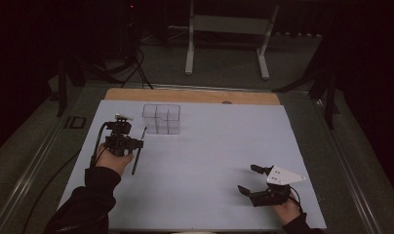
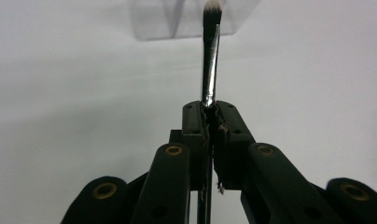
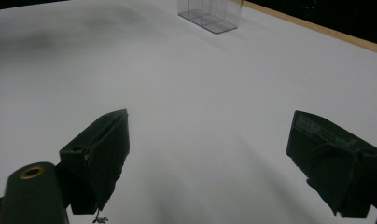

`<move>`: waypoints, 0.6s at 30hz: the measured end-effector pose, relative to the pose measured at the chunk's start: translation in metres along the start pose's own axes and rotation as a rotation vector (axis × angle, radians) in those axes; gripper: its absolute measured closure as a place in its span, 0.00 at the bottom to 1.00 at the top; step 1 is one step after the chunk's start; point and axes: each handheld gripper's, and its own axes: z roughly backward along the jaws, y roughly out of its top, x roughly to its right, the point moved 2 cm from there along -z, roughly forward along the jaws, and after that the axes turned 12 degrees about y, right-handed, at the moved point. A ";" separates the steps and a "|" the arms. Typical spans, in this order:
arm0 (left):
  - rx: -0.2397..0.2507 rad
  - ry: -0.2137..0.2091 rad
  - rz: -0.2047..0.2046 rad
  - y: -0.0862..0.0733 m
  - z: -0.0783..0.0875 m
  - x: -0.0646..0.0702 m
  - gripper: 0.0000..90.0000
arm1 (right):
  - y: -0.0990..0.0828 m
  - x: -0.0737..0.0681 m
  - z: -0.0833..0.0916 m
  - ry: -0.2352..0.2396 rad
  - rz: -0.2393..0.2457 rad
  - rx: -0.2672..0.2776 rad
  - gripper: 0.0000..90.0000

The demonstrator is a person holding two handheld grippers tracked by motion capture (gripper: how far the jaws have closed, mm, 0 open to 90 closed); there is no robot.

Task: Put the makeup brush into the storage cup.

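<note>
Near the left edge of the surface (image 1: 195, 146), my left gripper (image 1: 128, 143) is clenched on a slim makeup brush (image 2: 210, 65), bristles pointing toward the clear divided organizer (image 1: 162, 119) by the far edge. I judge the pickup complete; placing the brush into a compartment remains. My right gripper (image 1: 247, 179) rests released near the near right corner, holding nothing. Open room lies across the middle, and the organizer stands well clear of every edge.

Left gripper (image 1: 136, 142), jaws clamped shut, held in a raised hand; right gripper (image 1: 251, 179) rests low, jaws spread wide.
</note>
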 end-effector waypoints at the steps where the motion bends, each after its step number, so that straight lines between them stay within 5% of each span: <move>1: 0.006 0.002 -0.033 0.000 0.000 0.002 0.95 | 0.000 0.000 0.000 -0.002 -0.005 0.000 0.15; 4: 0.026 -0.009 -0.081 -0.001 -0.002 0.008 0.95 | 0.000 0.002 0.000 -0.005 -0.007 0.002 0.15; 9: 0.047 -0.046 -0.098 -0.001 -0.002 0.012 0.95 | -0.001 0.003 0.001 -0.008 -0.009 0.005 0.15; 12: 0.102 -0.072 -0.139 0.004 0.003 0.019 0.95 | -0.001 0.003 0.002 -0.015 -0.020 0.007 0.15; 15: 0.138 -0.094 -0.136 0.007 0.006 0.021 0.95 | -0.002 0.003 0.002 -0.017 -0.019 0.007 0.15; 18: 0.240 -0.109 -0.140 0.016 0.013 0.024 0.95 | -0.002 0.004 0.003 -0.020 -0.018 0.017 0.15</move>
